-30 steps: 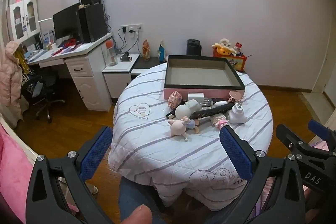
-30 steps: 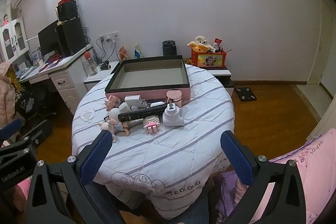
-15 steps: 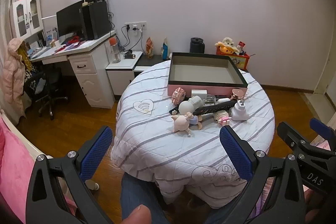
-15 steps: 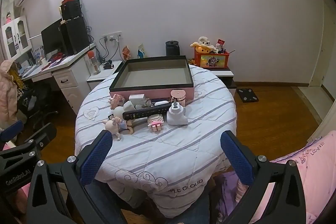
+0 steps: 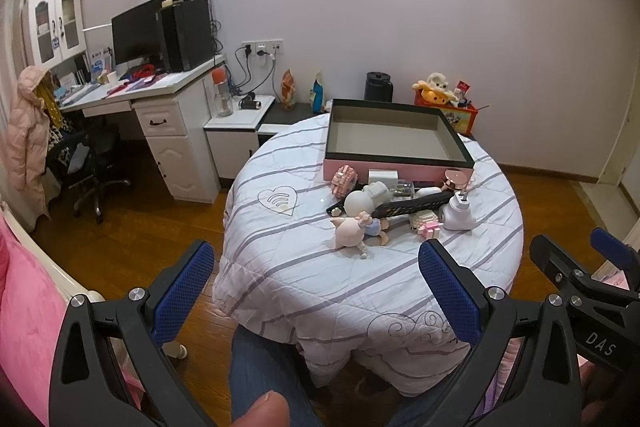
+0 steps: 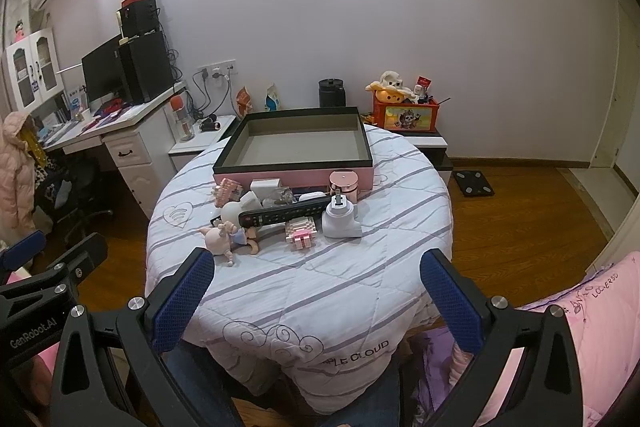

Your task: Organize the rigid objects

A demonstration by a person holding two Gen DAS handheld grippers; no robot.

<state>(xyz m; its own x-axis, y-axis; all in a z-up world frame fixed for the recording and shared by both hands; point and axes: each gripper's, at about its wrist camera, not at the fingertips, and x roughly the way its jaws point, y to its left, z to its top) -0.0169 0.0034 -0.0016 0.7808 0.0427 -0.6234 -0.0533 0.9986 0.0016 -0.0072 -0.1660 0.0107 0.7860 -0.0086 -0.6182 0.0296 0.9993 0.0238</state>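
Note:
A pink box with a black rim [image 5: 396, 167] [image 6: 296, 175] stands open and empty on the far side of a round table [image 5: 304, 267] [image 6: 360, 287]. In front of it lies a cluster: a black remote [image 5: 412, 205] [image 6: 290, 215], a pig figurine [image 5: 352, 229] [image 6: 220, 241], a white camera [image 5: 458, 213] [image 6: 340, 217], a pink block toy [image 5: 428, 225] [image 6: 300, 233], a white charger [image 5: 383, 177] [image 6: 265, 184] and a rose-gold jar [image 5: 456, 179] [image 6: 344, 183]. My left gripper [image 5: 316, 291] and right gripper [image 6: 316, 291] are both open, empty, short of the table's near edge.
A white desk [image 5: 160, 95] with a monitor and an office chair [image 5: 88, 163] stand at the left. A low cabinet with an orange toy box [image 6: 406, 115] is behind the table. A scale [image 6: 474, 183] lies on the wooden floor. Pink bedding [image 6: 580, 347] is at the right.
Both grippers have drawn back and risen a little, so the table sits slightly farther and lower in each view. The objects on the table have not moved. Both grippers stay open.

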